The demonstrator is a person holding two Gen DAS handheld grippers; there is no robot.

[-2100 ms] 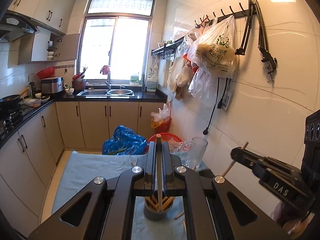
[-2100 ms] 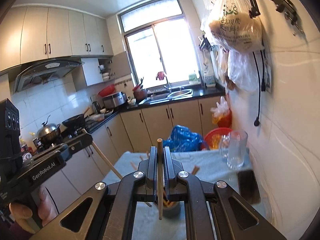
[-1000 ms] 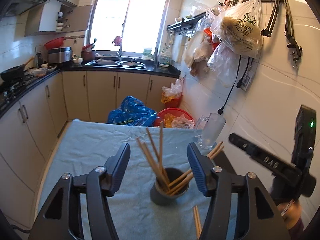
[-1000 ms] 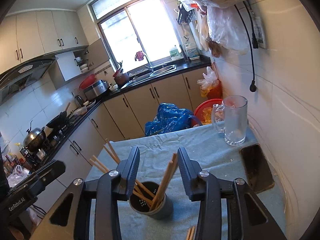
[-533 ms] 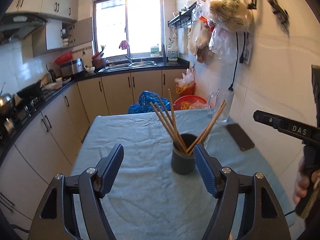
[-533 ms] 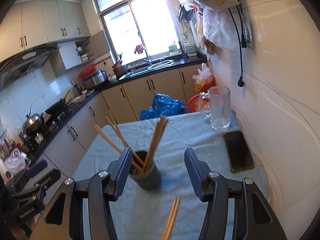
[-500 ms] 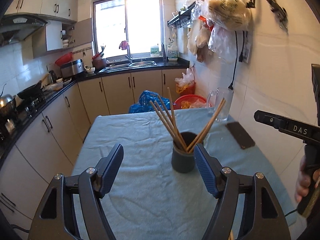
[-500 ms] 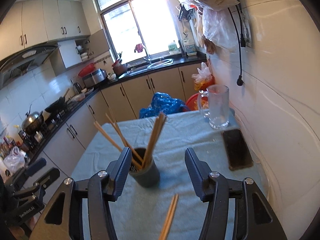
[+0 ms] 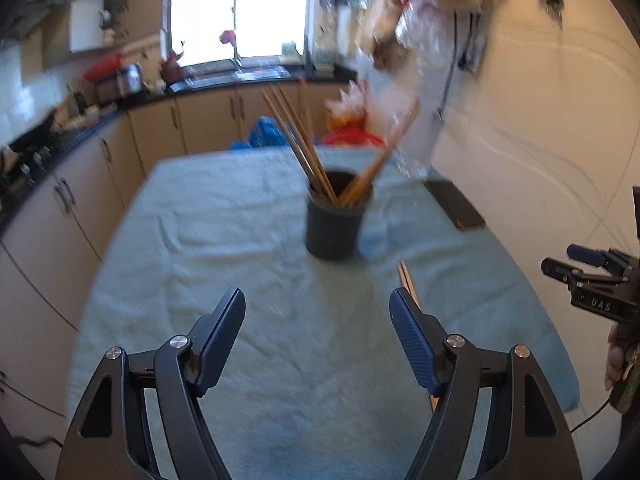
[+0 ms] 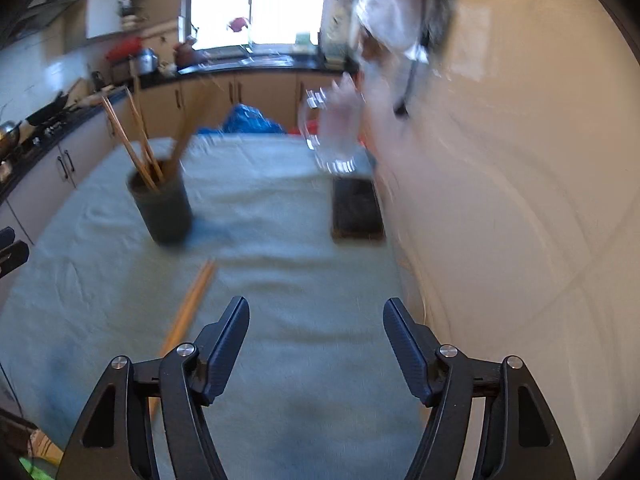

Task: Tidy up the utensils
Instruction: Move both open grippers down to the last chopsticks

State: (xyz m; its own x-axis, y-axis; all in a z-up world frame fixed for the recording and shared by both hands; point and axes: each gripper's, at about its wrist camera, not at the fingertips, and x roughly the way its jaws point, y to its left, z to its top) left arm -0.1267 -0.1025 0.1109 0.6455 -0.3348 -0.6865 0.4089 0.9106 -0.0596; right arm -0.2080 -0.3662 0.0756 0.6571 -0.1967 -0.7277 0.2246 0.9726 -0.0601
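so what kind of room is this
Most likely a home kitchen: a sink sits under the window, base cabinets line the walls, and a chopstick holder stands on the cloth-covered table.

both wrist views forward, sharing cup (image 9: 335, 224)

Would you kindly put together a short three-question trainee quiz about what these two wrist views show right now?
1. True or false: both pairs of jaws stand open and hold nothing.
2. Where do the loose wooden chopsticks lie?
A. inside the clear glass mug
B. on the teal table cloth, nearer the cameras than the dark grey cylindrical holder
C. on top of the flat black phone
3. Fill in: the phone lies between the mug and the ____ gripper.

Key: 1 true; 2 B; 3 right.
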